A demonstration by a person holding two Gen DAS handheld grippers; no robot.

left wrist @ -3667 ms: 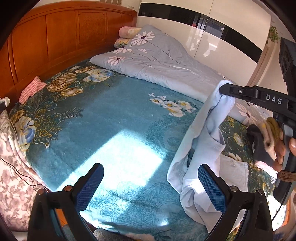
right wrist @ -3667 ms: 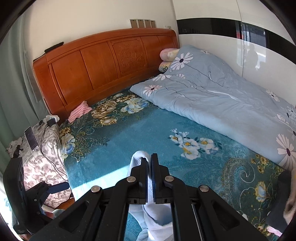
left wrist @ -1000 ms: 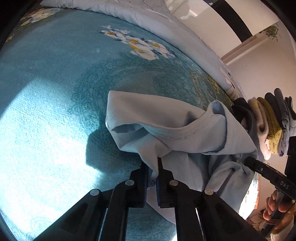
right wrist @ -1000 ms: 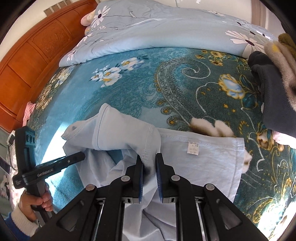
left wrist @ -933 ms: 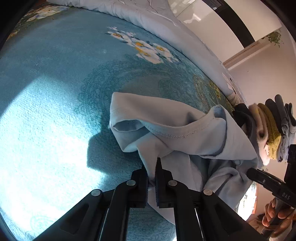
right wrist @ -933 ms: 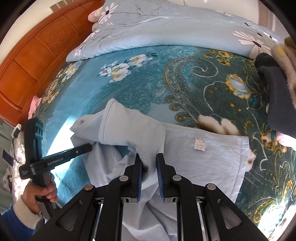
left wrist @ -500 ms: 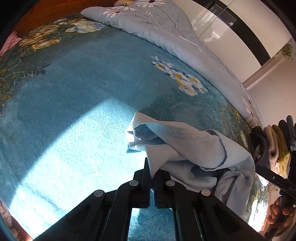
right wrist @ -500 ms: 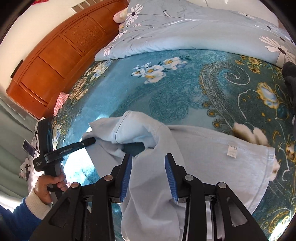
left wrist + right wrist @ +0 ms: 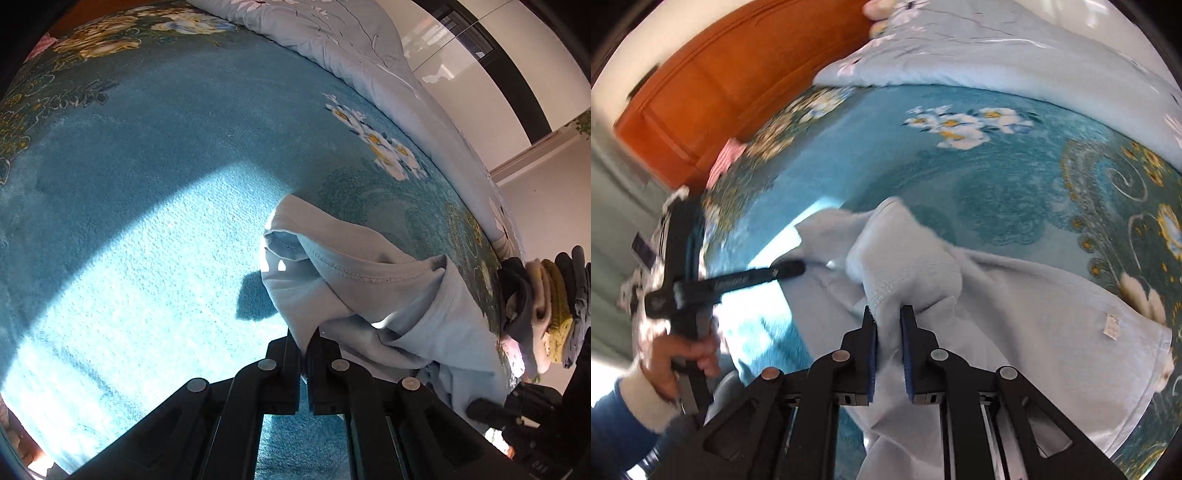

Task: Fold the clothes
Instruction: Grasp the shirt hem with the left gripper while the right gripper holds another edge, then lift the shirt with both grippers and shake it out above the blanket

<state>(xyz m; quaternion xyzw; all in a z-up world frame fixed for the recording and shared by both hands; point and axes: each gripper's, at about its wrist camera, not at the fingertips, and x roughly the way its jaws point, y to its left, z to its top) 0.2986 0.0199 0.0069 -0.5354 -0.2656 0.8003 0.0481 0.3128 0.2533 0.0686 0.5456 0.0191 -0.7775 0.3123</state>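
While bunched on the blanket (image 9: pixel 140 192), shirt (image 9: pixel 369 284) pinched in both narrowly gapped jaws.

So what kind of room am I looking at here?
Most likely a home bedroom. The work surface is a bed spread with a teal floral blanket, backed by a carved wooden headboard, with a pale blue daisy-print quilt bunched along the far side.

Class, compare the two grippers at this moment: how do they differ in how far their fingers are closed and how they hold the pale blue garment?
The left gripper has its fingers nearly together, pinching a thin fold of the pale blue garment. The right gripper shows a wider gap, filled by a thicker bunch of cloth. Both grip the same garment over the teal blanket.
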